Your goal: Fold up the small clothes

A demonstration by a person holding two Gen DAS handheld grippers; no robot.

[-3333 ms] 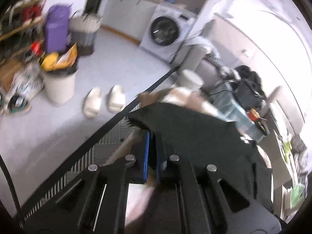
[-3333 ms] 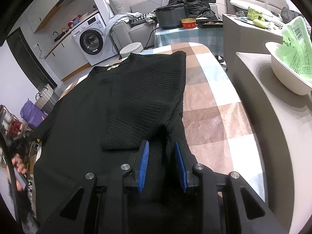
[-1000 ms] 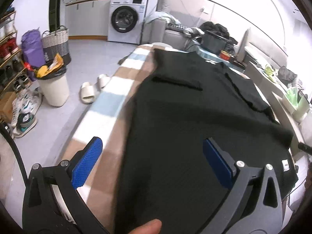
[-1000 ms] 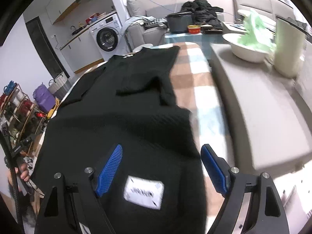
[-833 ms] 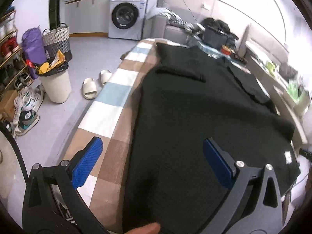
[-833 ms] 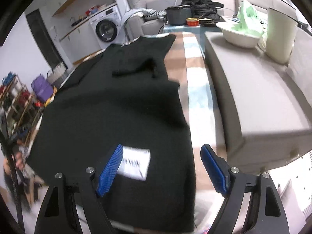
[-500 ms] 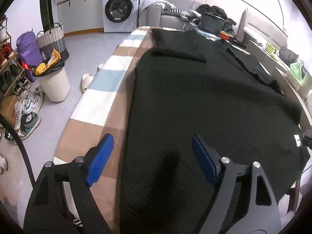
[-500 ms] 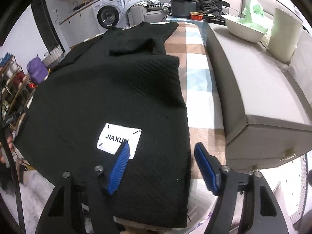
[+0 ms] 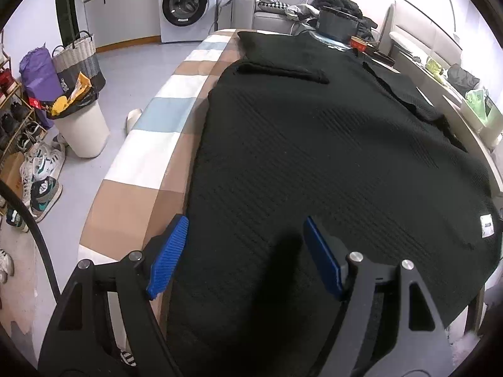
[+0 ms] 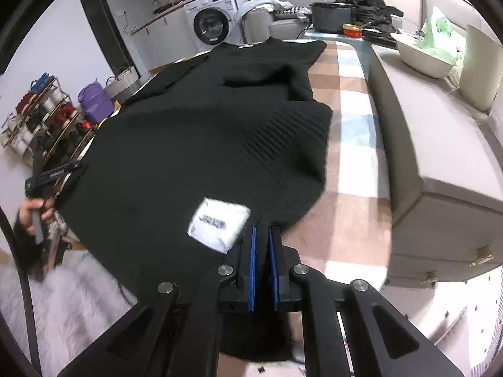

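Observation:
A black knit sweater (image 9: 314,157) lies spread over the checked tablecloth (image 9: 163,144), sleeves folded in at the far end. My left gripper (image 9: 245,251) hovers over the near left hem. Its jaws are closing, the fabric lies under and between the blue pads (image 9: 169,251), and they do not press it. In the right wrist view, my right gripper (image 10: 262,251) is shut on the hem of the sweater (image 10: 204,141), right beside the white label (image 10: 218,223). A hand (image 10: 31,210) holds the other gripper at the opposite hem corner.
A white waste bin (image 9: 83,125), shoes (image 9: 44,188) and a shoe rack stand on the floor to the left. A grey padded bench (image 10: 440,144) runs along the table's right side, bearing a white bowl (image 10: 421,53). A dark pot (image 10: 331,15) sits beyond the table's far end.
The right gripper's jaws closed from wide open onto the hem beside the label. The left gripper sank toward the near hem and its jaws narrowed.

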